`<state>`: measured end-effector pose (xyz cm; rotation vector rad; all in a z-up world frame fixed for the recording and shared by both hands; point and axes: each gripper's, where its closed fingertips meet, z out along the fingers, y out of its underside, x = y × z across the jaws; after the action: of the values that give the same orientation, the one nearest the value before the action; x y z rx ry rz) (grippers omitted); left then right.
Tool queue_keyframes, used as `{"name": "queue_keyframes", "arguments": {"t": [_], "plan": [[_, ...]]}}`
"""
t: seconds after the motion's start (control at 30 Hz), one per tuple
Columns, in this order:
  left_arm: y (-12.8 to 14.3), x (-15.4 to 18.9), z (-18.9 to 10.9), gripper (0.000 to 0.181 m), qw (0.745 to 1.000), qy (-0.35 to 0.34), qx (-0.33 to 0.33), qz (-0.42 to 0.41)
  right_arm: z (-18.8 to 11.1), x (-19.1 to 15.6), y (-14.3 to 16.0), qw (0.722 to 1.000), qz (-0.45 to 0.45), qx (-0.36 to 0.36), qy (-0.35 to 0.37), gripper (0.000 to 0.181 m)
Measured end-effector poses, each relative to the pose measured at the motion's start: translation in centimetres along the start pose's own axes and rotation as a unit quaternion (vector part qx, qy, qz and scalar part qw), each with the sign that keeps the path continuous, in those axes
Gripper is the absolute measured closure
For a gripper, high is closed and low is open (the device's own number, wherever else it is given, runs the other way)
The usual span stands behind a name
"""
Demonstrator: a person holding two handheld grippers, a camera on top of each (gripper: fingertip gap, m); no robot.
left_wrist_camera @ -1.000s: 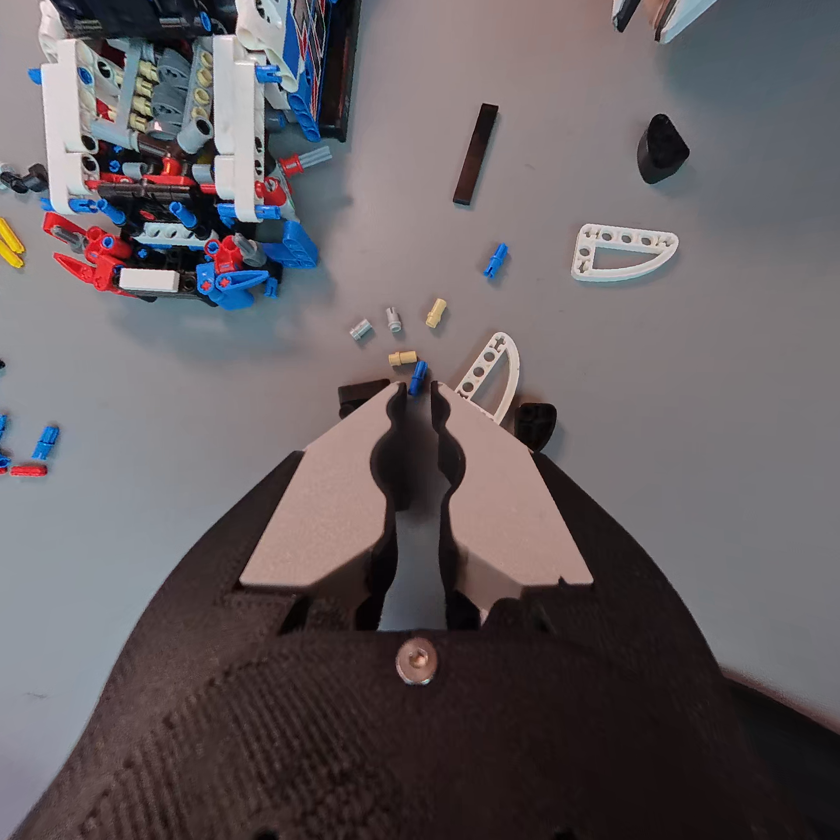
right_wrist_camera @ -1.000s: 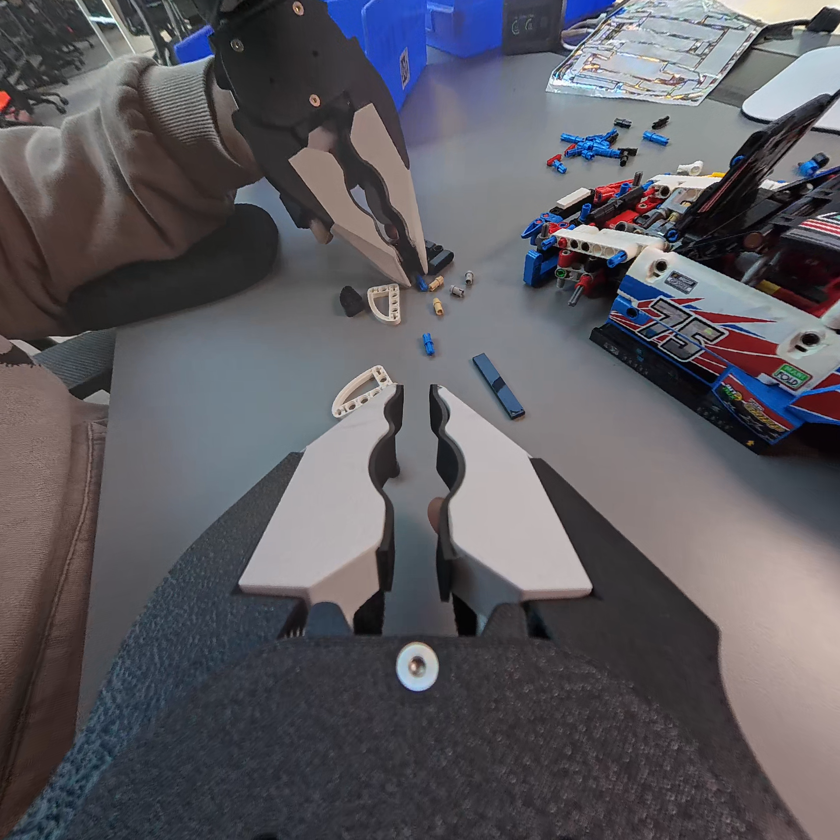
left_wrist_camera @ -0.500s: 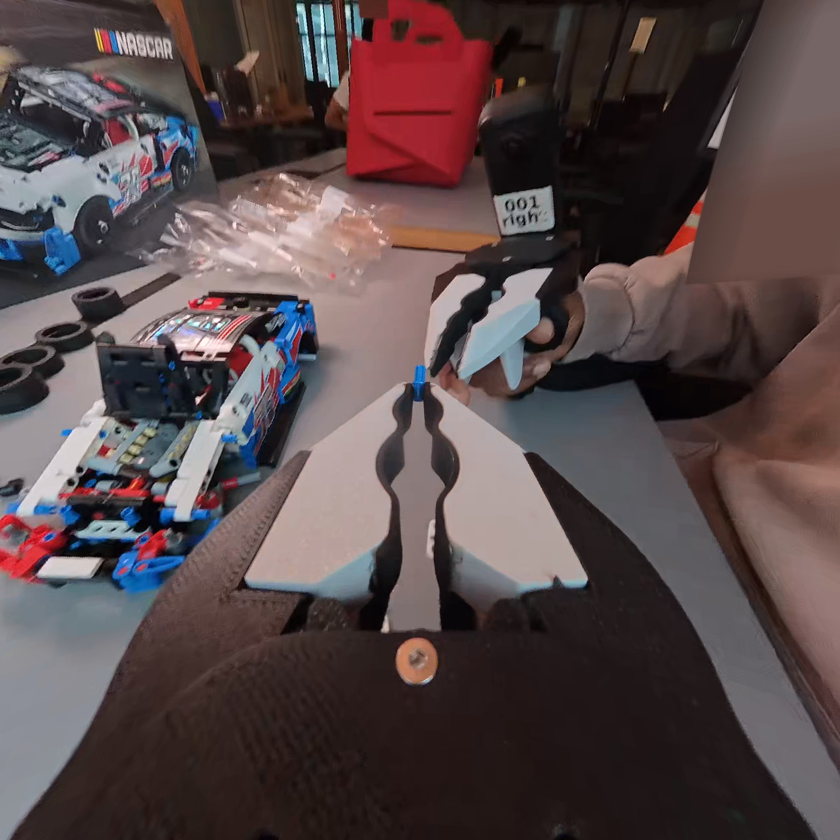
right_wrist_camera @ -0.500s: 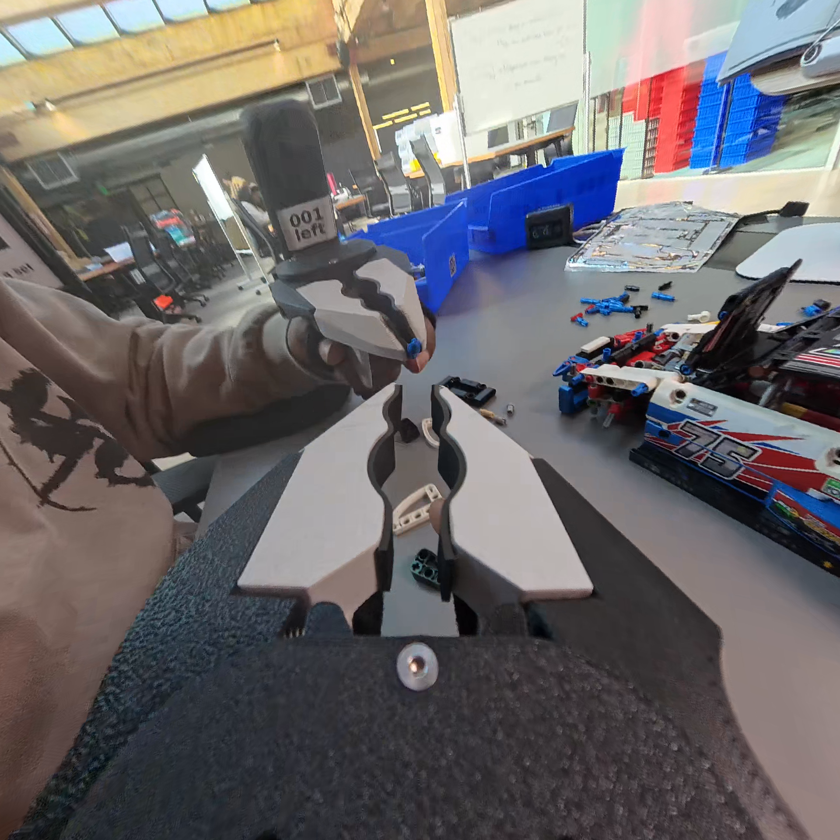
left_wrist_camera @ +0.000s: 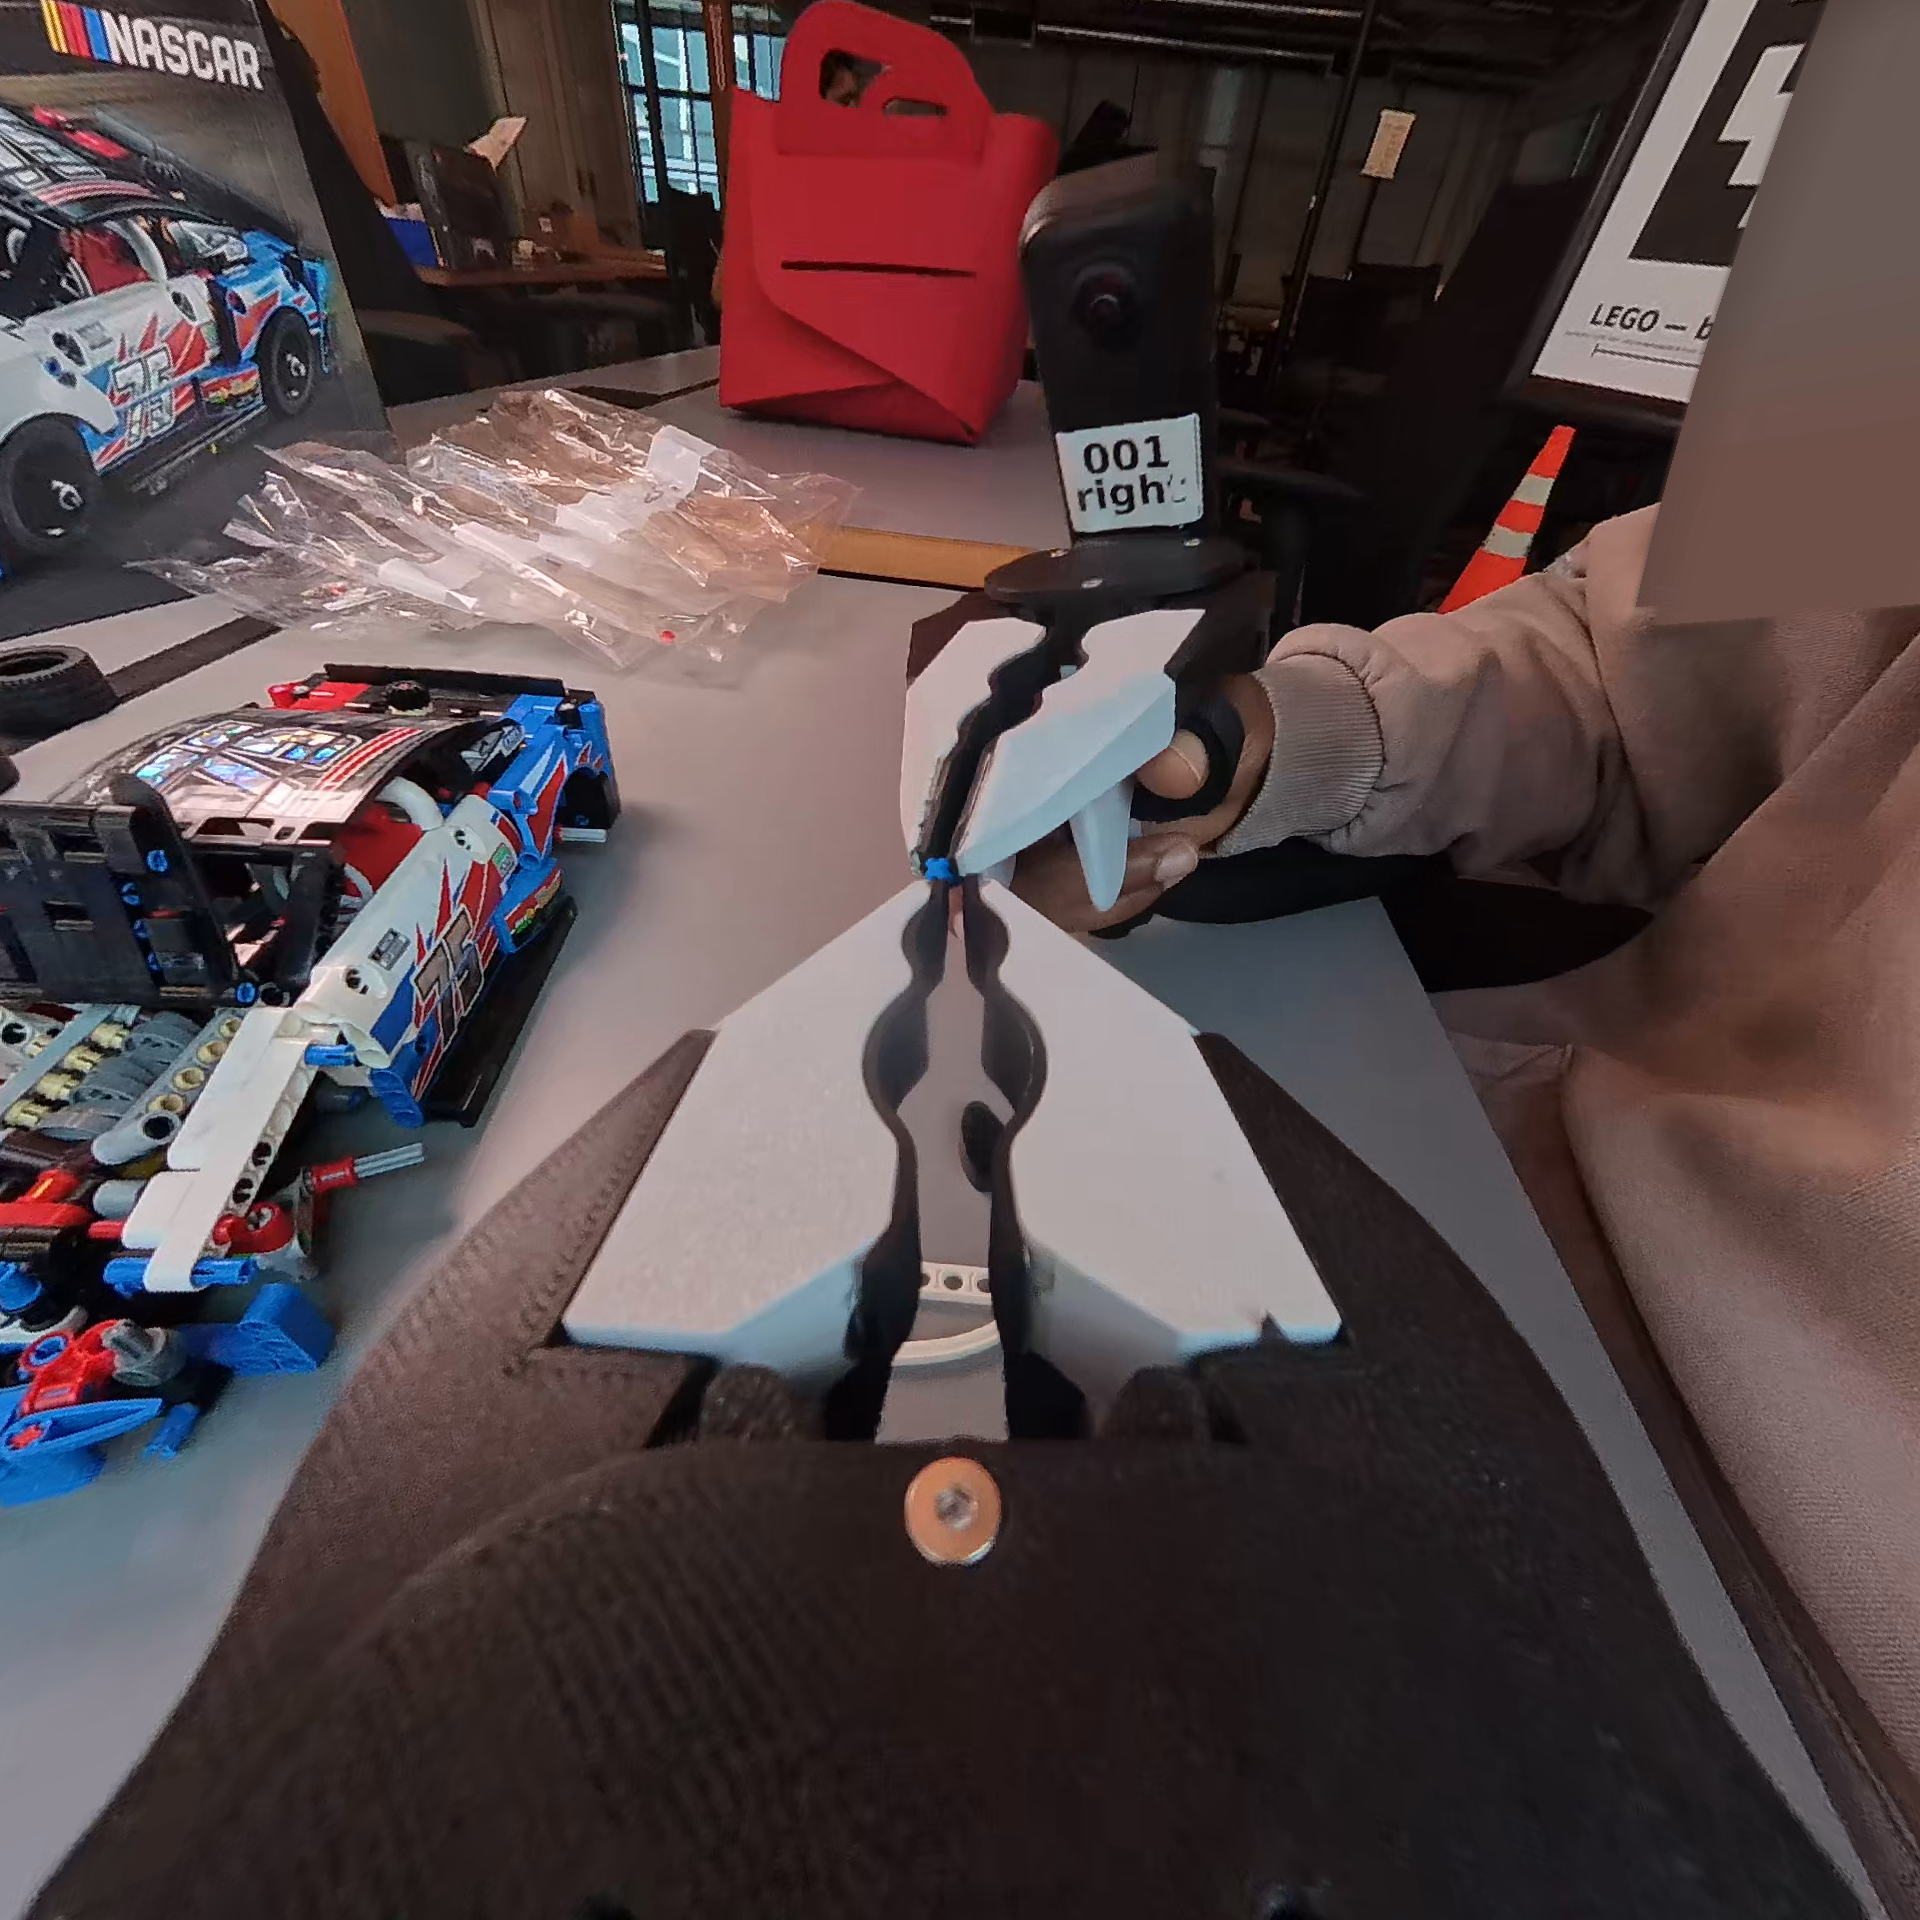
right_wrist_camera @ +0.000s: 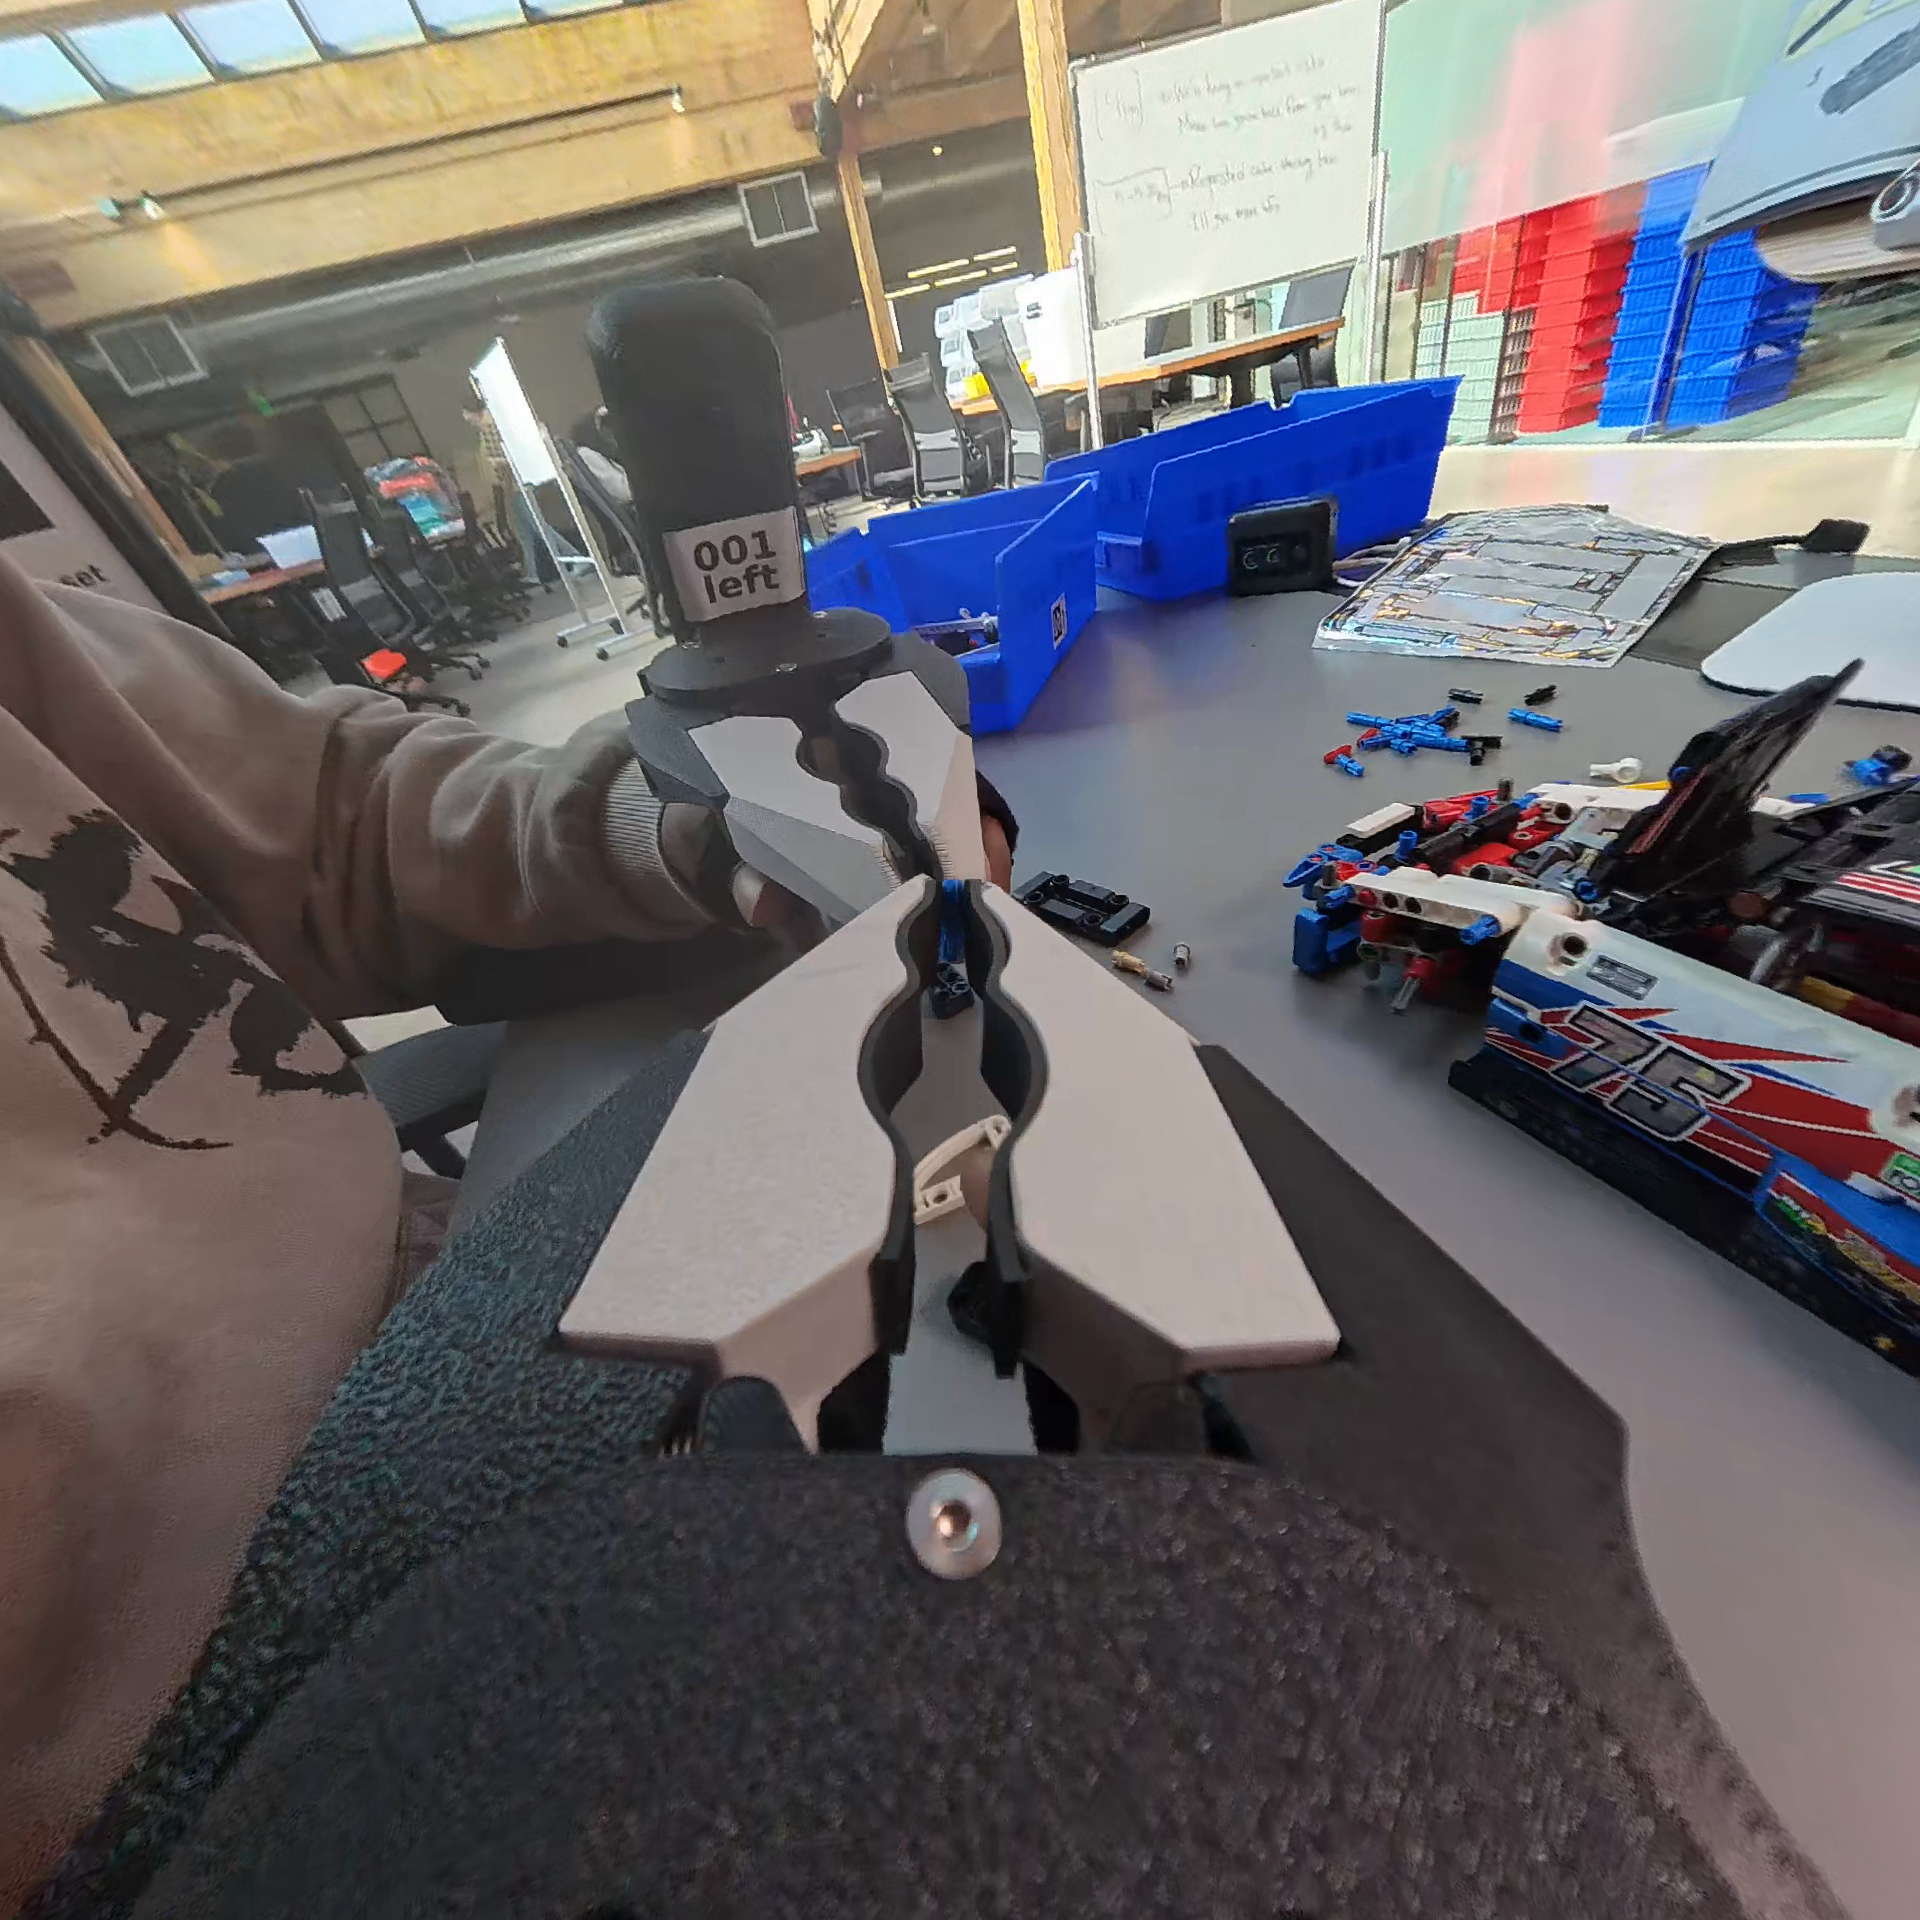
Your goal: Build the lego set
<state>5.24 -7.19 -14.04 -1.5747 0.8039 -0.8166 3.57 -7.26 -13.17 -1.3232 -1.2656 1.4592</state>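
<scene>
Two grippers meet tip to tip above the grey table (left_wrist_camera: pixel 748 748). Left gripper (left_wrist_camera: pixel 948 902) is clamped on one blue pin (left_wrist_camera: pixel 938 869); right gripper (right_wrist_camera: pixel 948 902) is nearly closed around the same pin's other end. One partly built car (left_wrist_camera: pixel 312 935) stands well aside, with loose pieces (right_wrist_camera: pixel 1413 727) beyond it.

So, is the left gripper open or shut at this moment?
Shut. The left gripper pinches a small blue pin between its tips, above the table.
</scene>
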Motion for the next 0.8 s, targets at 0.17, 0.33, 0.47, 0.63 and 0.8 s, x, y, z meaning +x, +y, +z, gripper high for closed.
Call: {"name": "queue_keyframes", "arguments": {"t": [0.17, 0.33, 0.47, 0.63, 0.8], "plan": [[0.1, 0.2, 0.1, 0.181, 1.0, 0.01, 0.005, -0.016, -0.2, -0.1, 0.1, 1.0, 0.023, 0.003, -0.013, 0.179], [-1.0, 0.3, -0.2, 0.181, 0.994, 0.039, 0.051, -0.092, -0.8, -0.3, -0.9, 0.999, 0.03, 0.032, -0.03, 0.175], [-0.4, -1.0, -0.3, 0.181, 0.995, 0.006, 0.037, -0.096, -1.2, 1.0, -0.7, 1.0, 0.002, 0.023, 0.006, 0.175], [0.3, -2.9, -1.0, 0.181, 0.996, -0.051, 0.013, -0.077, -2.5, 3.4, -0.7, 0.998, 0.007, 0.021, 0.058, 0.177], [-0.1, -7.2, -3.5, 0.181, 0.984, -0.159, 0.025, -0.074, -2.7, 4.1, -0.1, 0.997, 0.011, 0.008, 0.076, 0.178]]}}
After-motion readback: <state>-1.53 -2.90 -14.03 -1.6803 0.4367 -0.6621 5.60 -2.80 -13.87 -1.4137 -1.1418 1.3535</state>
